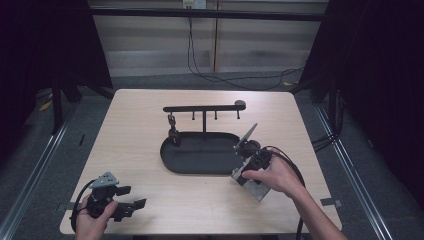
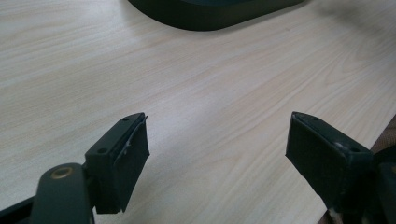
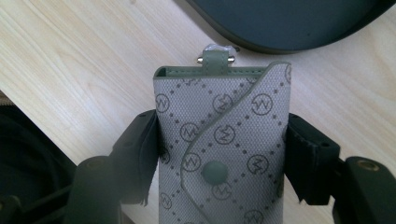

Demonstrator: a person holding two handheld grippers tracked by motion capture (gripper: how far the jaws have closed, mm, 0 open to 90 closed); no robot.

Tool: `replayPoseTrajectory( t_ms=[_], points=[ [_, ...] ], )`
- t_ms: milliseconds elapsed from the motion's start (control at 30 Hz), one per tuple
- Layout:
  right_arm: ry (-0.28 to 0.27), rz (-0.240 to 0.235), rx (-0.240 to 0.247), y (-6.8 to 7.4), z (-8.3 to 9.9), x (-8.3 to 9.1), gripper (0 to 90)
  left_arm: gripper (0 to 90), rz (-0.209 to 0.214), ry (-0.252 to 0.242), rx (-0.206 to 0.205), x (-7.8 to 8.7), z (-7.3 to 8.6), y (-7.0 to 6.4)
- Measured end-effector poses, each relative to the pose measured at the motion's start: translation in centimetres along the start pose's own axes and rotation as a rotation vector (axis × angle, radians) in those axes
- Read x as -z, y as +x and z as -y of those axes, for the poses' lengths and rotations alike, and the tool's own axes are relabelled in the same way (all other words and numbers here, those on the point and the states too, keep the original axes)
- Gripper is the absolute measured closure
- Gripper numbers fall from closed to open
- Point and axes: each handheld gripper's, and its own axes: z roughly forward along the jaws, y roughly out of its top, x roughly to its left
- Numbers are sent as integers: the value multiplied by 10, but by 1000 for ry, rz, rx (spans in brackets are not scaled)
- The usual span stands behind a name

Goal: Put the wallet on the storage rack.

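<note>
My right gripper [image 3: 219, 154] clamps grey key pouch [image 3: 219, 140], long axis pointing toward black tray [image 3: 289, 23], probably just short of rim. Left gripper [image 2: 217, 154] released, well apart.

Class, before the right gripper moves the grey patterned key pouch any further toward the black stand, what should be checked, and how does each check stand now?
1. Right gripper shut on the key pouch: ok.
2. Pouch snap closed: ok.
3. Loop at the pouch top free of the jaws: ok.
4. Left gripper open, over bare table: ok.
5. Free hook on the stand: cannot tell.
6. Tray empty: ok.
</note>
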Motion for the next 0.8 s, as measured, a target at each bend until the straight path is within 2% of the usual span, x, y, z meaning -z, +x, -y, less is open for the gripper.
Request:
replayPoseTrajectory(
  t_ms=[367,800],
  points=[
    [-20,20,-3,-3,-11,17,342,210,6,4,-12,0,0,-1],
    [-60,23,-61,-19,-22,33,343,210,14,11,-9,-1,0,0]
  ],
)
